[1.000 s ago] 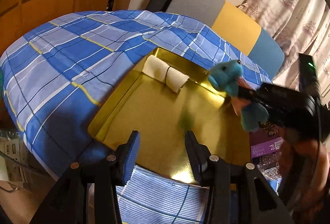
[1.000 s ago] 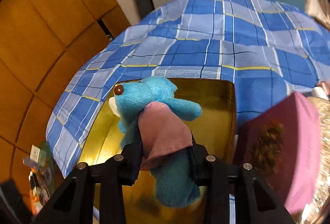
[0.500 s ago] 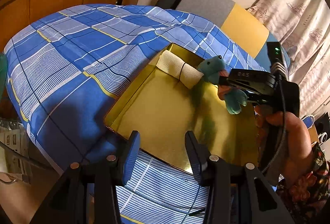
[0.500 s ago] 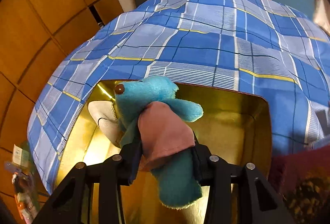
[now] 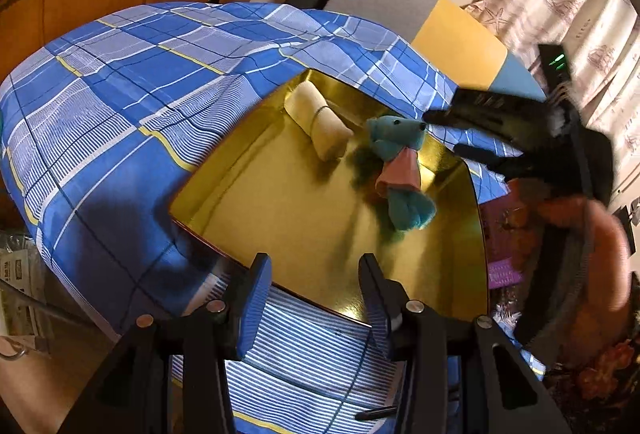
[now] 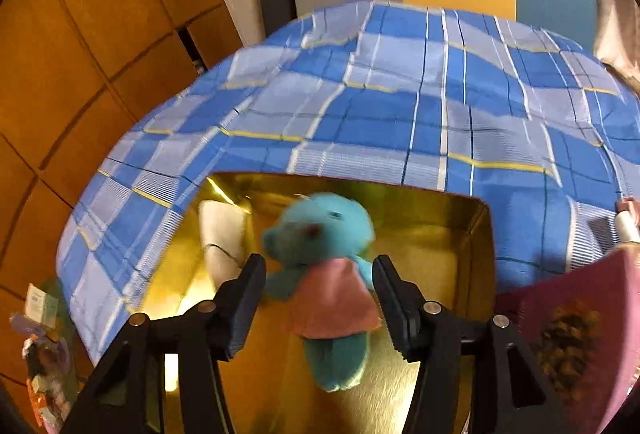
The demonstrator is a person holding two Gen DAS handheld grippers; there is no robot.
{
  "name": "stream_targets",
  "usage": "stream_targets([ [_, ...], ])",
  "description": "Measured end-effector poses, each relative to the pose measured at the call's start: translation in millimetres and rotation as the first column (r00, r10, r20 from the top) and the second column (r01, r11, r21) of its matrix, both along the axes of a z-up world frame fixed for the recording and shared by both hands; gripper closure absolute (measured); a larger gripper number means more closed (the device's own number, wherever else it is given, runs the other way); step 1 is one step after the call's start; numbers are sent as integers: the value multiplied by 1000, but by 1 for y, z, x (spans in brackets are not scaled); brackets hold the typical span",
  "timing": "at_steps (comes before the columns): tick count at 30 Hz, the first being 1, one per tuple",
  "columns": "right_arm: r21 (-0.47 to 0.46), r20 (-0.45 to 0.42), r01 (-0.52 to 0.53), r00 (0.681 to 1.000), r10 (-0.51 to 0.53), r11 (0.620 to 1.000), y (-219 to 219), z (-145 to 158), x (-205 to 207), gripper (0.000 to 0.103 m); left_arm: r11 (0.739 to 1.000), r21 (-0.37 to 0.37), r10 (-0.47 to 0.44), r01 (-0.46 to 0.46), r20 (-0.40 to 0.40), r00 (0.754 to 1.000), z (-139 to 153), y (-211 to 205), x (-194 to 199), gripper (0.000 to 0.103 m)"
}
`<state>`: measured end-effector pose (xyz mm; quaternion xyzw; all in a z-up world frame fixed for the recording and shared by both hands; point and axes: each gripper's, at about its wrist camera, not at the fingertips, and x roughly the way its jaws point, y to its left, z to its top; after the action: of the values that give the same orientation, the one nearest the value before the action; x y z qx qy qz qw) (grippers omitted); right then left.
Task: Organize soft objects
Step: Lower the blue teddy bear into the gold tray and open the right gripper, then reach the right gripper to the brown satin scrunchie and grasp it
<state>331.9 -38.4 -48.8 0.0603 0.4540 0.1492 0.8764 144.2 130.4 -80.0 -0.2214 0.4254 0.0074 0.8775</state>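
A blue plush toy [image 6: 320,234] in a pink skirt is seen inside a shallow gold tray [image 5: 304,222], lying toward the tray's far right side, just beside a rolled cream cloth [image 5: 320,126] that is bound by a dark band. In the right wrist view the toy is blurred, and its lower legs are framed between the fingers of the right gripper [image 6: 320,282], whose jaws are opening; a gap is visible on each side of the skirt, so nothing is being pinched. From the left wrist view that same gripper [image 5: 444,134] is smeared by motion near the tray's far right corner, held by a hand [image 5: 576,218] whose outline is hard to make out. The left gripper [image 5: 316,298] is held spread and empty over the tray's near edge. The tray is set on a blue plaid cloth [image 5: 120,122], which hides whatever lies beneath. A purple box [image 6: 580,334] is cut off at the right margin. Items at the lower left of both views are too dim to be identified.
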Motion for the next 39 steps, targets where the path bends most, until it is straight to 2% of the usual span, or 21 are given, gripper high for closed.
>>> stream_targets([
  [4, 27, 45, -3, 999, 2, 1000, -8, 28, -20, 38, 1000, 16, -20, 20, 0, 1000, 2, -9, -3, 58],
  [8, 52, 53, -2, 999, -1, 999, -18, 42, -40, 38, 999, 32, -42, 42, 4, 999, 3, -20, -10, 58],
  [14, 32, 80, -7, 997, 5, 999, -41, 57, -79, 37, 994, 2, -111, 111, 14, 994, 5, -35, -18, 58],
  [21, -30, 158, 47, 987, -41, 998, -91, 79, -122, 35, 978, 26, -206, 205, 28, 978, 8, -68, -28, 58],
  [26, -82, 221, 110, 971, -89, 991, -130, 90, -145, 32, 961, 32, -274, 273, 41, 961, 10, -96, -39, 58],
  [31, -79, 234, 167, 961, -144, 983, -170, 91, -162, 31, 938, 32, -346, 345, 46, 937, 9, -128, -49, 58],
  [39, -63, 209, 294, 938, -275, 954, -251, 67, -193, 30, 872, 87, -487, 482, 47, 872, 11, -186, -67, 58],
])
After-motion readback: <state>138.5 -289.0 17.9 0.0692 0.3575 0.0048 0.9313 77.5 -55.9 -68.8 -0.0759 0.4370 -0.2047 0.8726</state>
